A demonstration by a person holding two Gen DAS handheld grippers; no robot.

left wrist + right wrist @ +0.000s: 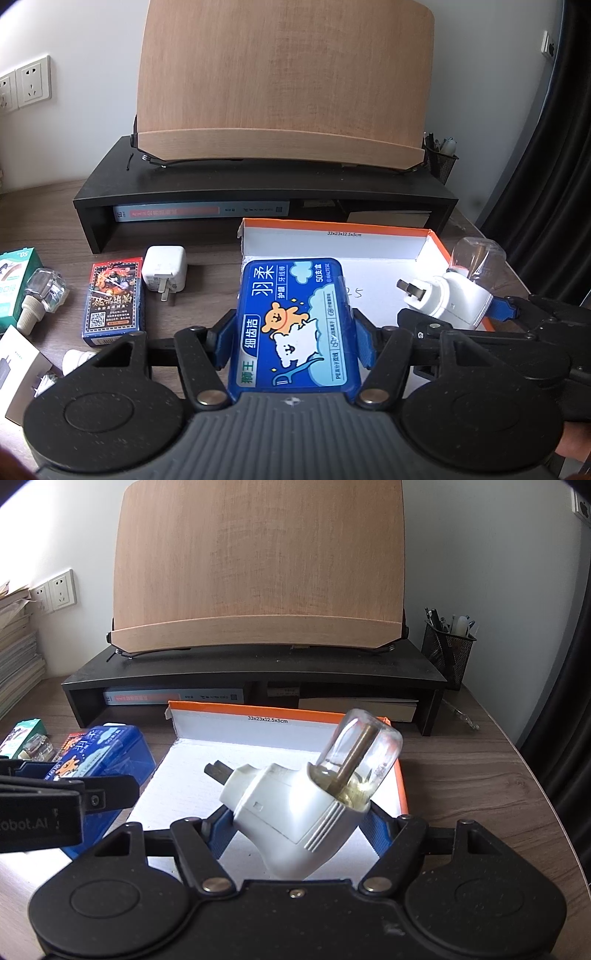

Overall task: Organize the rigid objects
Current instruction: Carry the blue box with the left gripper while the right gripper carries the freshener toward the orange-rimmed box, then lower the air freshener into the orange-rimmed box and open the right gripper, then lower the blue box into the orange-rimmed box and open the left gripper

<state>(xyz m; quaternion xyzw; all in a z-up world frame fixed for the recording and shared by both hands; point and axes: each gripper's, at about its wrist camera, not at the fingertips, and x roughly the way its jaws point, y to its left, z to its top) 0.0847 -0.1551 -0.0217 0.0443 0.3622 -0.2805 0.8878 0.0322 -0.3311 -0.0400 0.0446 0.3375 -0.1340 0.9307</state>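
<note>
the orange-rimmed box (400, 775) lies open on the desk (461, 782), just in front of the black riser (258, 672); its white floor shows bare toward the back wall. the left gripper (295, 332) has its blue pads pressed on both long sides of the blue floss case (295, 321), which hangs over the box's left front corner, its far end past the left wall. the right gripper (295, 823), jaws fairly wide, clamps the white plug-in vaporizer (295, 805) over the box's near right part, glass bottle tilted toward the right wall, prongs pointing to the box's left. left of the box lie a white charger (164, 269) and a card pack (112, 299), well apart from its wall. right of the box the desk is bare wood to its curved edge.
</note>
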